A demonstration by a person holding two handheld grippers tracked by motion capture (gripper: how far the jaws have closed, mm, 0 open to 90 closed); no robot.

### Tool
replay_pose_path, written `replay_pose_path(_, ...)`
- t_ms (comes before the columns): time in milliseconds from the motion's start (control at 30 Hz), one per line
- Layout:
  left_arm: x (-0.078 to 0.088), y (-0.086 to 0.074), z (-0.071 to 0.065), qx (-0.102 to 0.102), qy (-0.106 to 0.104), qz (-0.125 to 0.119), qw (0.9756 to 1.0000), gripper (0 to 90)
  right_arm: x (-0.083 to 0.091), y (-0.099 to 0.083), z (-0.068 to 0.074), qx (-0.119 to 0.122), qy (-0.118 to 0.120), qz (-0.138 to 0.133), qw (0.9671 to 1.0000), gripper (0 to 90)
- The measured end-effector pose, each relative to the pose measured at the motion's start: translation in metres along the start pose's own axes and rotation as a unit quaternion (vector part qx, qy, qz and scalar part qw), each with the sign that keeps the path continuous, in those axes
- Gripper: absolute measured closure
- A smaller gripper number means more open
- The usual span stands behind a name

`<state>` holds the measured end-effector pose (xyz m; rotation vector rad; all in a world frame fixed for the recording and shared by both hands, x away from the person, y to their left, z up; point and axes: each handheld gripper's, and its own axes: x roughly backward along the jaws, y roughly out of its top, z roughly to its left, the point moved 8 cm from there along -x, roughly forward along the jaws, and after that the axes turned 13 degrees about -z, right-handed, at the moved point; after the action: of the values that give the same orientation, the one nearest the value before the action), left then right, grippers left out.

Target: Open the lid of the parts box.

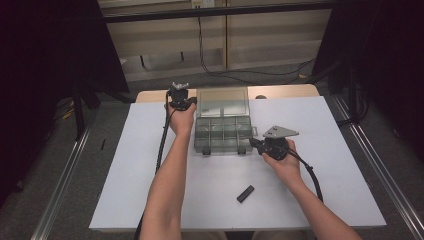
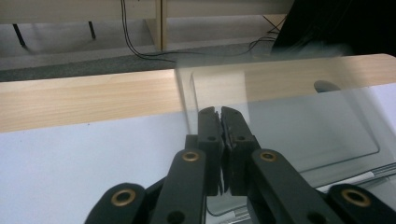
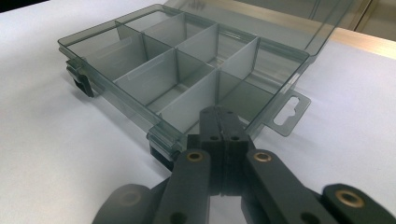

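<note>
A white worktop (image 1: 150, 165) fills the middle of the high view, laid over a pale wooden board (image 1: 280, 92) whose edge shows along its far side. Grey carpeted floor (image 1: 60, 150) surrounds it, metal rails (image 1: 65, 175) run along both sides, and black cables (image 1: 210, 55) trail over the floor before a light-wood wall unit (image 1: 275, 30) at the top of the frame. Dark hangings close off the upper left and upper right corners.

A smoky clear compartment box (image 1: 222, 135) lies open at the centre of the worktop, its lid (image 1: 222, 102) tipped back toward the far edge. The left tool (image 1: 191, 101), just left of the lid, has its jaws pinched narrow at the lid's left edge; in the left gripper view the clear lid (image 2: 299, 121) rises right at the tips. The right tool (image 1: 254, 142) sits at the box's lower right corner, jaws pressed together with nothing between them, tips just beside the box wall (image 3: 187, 126). A small black block (image 1: 245, 194) lies apart near the lower centre.
</note>
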<state>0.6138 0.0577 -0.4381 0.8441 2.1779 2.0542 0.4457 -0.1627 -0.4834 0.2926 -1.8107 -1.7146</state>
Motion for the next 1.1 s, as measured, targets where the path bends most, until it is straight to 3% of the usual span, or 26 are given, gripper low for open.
replay_pose_path(267, 0.004, 0.000, -0.002, 0.003, -0.010, -0.001, 0.9999, 86.5, 0.000, 0.000, 0.000, -0.003, -0.001, -0.001, 1.0000, 90.0)
replay_pose_path(567, 0.020, -0.002, -0.009, 0.004, -0.041, -0.007, 0.9991, 79.4, 0.001, 0.000, -0.001, -0.010, 0.005, -0.007, 0.9999, 87.0)
replay_pose_path(933, 0.054, -0.011, -0.013, 0.016, -0.080, -0.004, 0.9967, 55.2, 0.010, 0.007, 0.003, -0.022, 0.021, -0.030, 0.9991, 74.6)
replay_pose_path(1100, 0.074, -0.017, -0.020, 0.016, -0.110, 0.001, 0.9938, 44.8, 0.018, 0.011, 0.004, -0.034, 0.027, -0.047, 0.9979, 65.3)
